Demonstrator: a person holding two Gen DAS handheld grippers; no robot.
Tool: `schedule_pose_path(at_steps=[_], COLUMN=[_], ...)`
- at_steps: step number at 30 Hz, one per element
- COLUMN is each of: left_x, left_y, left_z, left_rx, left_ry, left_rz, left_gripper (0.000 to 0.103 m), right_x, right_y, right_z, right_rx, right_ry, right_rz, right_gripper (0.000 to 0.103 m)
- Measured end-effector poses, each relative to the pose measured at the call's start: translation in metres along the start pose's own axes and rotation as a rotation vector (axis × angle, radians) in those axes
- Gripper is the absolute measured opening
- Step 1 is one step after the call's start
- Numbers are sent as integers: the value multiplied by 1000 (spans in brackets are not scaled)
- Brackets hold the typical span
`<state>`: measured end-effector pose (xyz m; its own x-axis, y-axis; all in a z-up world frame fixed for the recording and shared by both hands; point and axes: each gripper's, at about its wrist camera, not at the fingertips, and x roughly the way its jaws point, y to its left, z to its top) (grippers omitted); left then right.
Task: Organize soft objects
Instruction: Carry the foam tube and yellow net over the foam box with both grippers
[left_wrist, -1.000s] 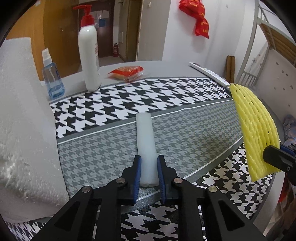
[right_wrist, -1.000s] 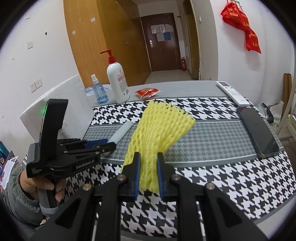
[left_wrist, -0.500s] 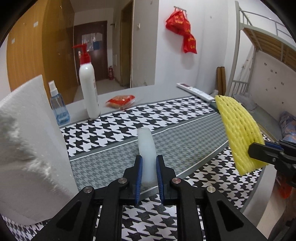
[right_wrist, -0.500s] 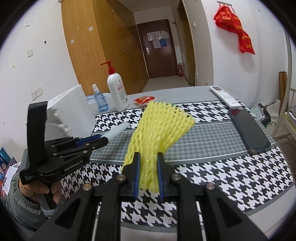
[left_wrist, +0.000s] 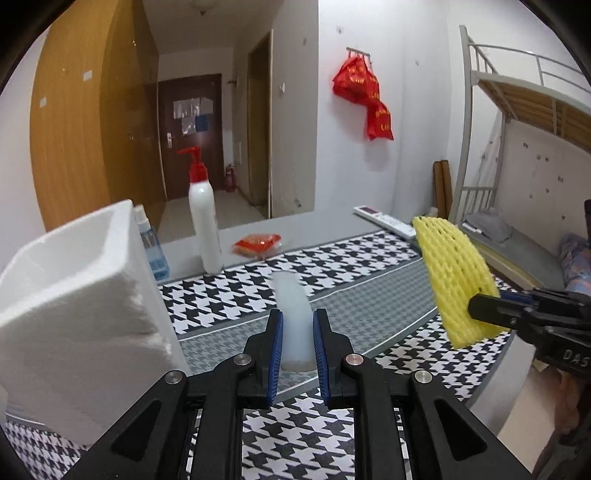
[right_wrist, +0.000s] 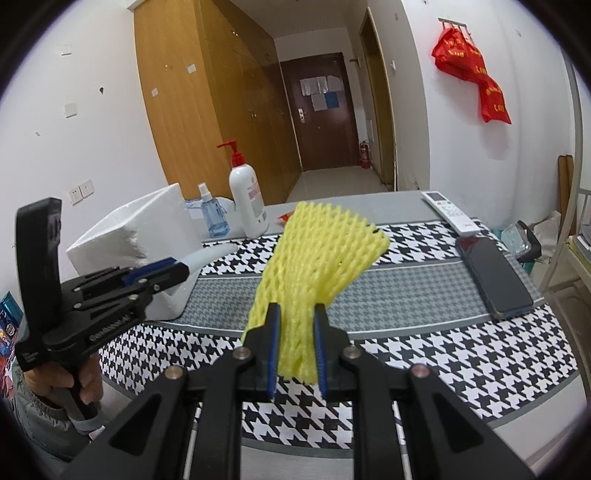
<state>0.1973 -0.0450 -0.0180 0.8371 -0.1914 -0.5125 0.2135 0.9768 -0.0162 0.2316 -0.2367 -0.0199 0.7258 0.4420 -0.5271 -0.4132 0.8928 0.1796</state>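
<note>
Transfer step: left gripper (left_wrist: 297, 347) clamps the translucent white foam stick (left_wrist: 293, 317); right gripper (right_wrist: 297, 345) clamps the yellow foam net sleeve (right_wrist: 317, 258). Next, probably, lower both into the white polystyrene box (left_wrist: 70, 280), frame left.

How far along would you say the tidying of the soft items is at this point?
Done: both pieces are picked up. In hand: the left tool grips the white foam strip; the right tool grips the yellow foam net. Left: placing them, probably into the white foam box.
</note>
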Motion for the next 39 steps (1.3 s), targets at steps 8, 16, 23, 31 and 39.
schedule_pose_path(at_steps=[8, 16, 23, 31, 39], left_x=[-36, -52, -68, -80, -89], left_y=[2, 13, 22, 32, 40], left_z=[9, 17, 22, 25, 27], left_rx=[11, 0, -16, -27, -38], left_ry=[-89, -135, -172, -200, -223], left_rz=[-1, 21, 45, 75, 97], left_gripper=[18, 18, 18, 18, 18], right_x=[-15, -25, -26, -21, -16], right_y=[12, 25, 41, 58, 69], right_z=[9, 20, 31, 40, 47], right_rx=[-24, -60, -99, -141, -158], right_ry=[-47, -90, -118, -133, -137], right_rz=[12, 20, 49, 83, 109], right_gripper=[20, 20, 20, 20, 20])
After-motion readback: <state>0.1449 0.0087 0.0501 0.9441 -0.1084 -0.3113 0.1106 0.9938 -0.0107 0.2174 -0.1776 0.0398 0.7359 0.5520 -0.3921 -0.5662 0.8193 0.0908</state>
